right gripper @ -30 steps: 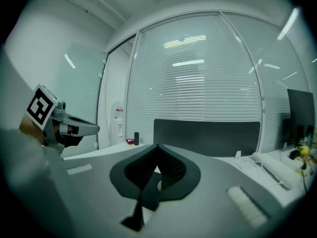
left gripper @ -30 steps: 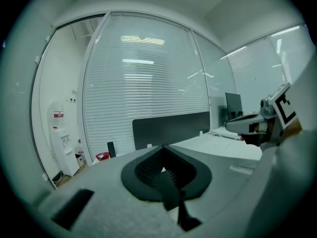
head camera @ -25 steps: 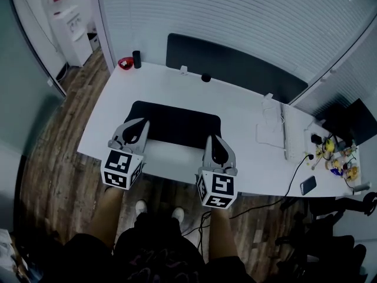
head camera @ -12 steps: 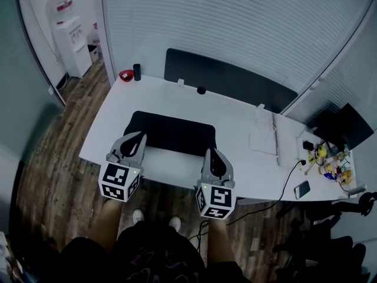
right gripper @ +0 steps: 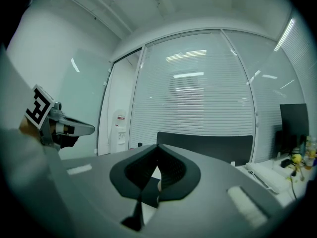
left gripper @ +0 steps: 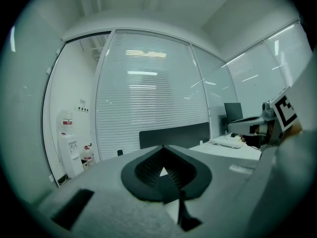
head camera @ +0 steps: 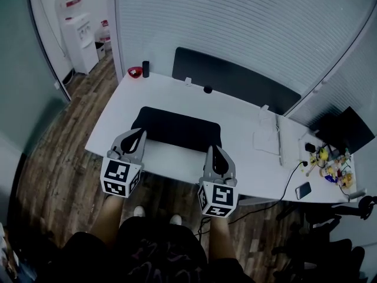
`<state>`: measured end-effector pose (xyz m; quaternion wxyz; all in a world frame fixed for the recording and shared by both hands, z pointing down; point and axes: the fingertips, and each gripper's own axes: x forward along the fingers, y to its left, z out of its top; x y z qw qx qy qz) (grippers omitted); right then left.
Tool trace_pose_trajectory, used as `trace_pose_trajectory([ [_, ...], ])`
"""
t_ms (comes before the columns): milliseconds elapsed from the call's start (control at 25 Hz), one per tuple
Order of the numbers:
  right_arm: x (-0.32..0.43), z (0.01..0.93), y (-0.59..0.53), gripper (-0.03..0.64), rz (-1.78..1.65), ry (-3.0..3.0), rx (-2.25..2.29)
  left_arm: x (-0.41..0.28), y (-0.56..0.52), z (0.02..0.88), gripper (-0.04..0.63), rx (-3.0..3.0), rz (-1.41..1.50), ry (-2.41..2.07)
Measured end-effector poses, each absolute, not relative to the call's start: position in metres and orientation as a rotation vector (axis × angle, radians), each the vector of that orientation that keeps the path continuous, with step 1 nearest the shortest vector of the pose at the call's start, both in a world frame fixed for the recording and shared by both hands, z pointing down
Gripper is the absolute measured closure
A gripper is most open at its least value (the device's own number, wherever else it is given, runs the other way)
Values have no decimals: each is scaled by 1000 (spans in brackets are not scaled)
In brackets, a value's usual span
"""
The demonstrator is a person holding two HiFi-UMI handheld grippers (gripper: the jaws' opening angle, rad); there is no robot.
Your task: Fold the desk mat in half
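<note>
A black desk mat (head camera: pixel 177 127) lies flat on the white desk (head camera: pixel 235 114), close to its near edge. My left gripper (head camera: pixel 141 134) hovers over the mat's near left corner, jaws shut with nothing between them. My right gripper (head camera: pixel 212 149) is at the mat's near right corner, also shut and empty. In the left gripper view the left gripper (left gripper: pixel 162 147) has its tips together, and a sliver of desk shows behind them. The right gripper view shows the right gripper (right gripper: pixel 157 147) the same way, with the left gripper's marker cube (right gripper: pixel 39 105) at the left.
A dark partition panel (head camera: pixel 235 78) runs along the desk's far edge. A red bowl (head camera: pixel 135 72) and a black cylinder (head camera: pixel 145 68) stand at the far left corner. A keyboard (head camera: pixel 280 140), a phone (head camera: pixel 303 190) and small toys (head camera: pixel 333 164) lie to the right. A water dispenser (head camera: pixel 79 34) stands on the floor.
The head view has shifted a little. Both grippers stay shut at the mat's near corners, and the mat has not moved.
</note>
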<state>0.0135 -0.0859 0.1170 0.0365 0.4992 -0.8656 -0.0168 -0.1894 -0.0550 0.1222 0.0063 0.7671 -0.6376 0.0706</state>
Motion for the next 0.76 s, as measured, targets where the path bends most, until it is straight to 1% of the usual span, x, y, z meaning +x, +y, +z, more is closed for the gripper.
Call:
trace_pose_trajectory([
  [360,9,120,-82,607,-48,-2661,1530,-199,-53,120,595,2388,225,-2033],
  [760,23,124,-90,607,-15,-2631,1578,-200,-63,128,595,2387,245,-2011],
])
